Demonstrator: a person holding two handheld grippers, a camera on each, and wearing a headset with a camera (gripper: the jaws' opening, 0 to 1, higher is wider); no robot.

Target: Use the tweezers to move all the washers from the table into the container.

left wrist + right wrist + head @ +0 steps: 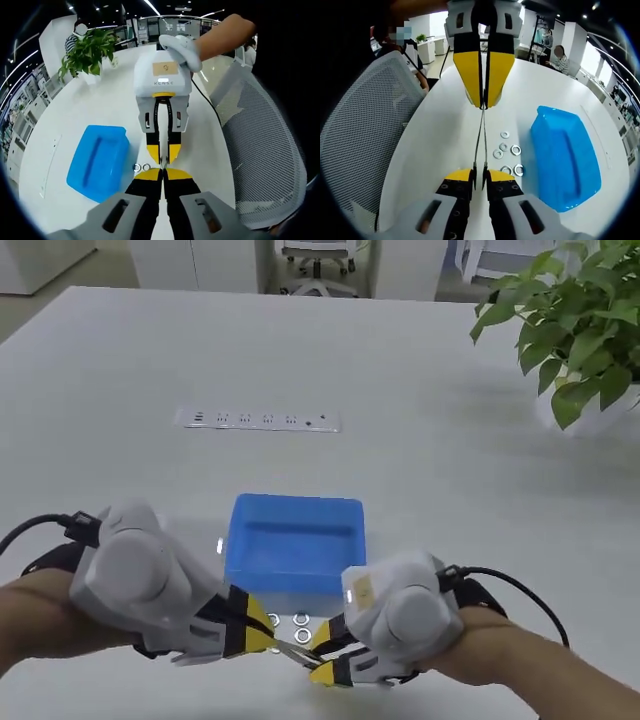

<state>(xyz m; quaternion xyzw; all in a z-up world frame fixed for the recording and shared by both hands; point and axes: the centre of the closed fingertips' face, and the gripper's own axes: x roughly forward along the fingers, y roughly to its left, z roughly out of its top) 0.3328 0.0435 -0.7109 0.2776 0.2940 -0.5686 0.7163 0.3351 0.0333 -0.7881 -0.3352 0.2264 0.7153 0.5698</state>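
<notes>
Head view: we saw the left gripper [262,632] and right gripper [326,654], each clamped on the one pair of tweezers [293,648], before one blue container [295,540]. Left gripper view: we counted two washers [137,167] beside it. Right gripper view: six washers lay on the table [445,115].

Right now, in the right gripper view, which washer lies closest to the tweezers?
The washer on the cluster's side away from the blue container. The other five lie nearer the container and farther from the tweezers.
</notes>
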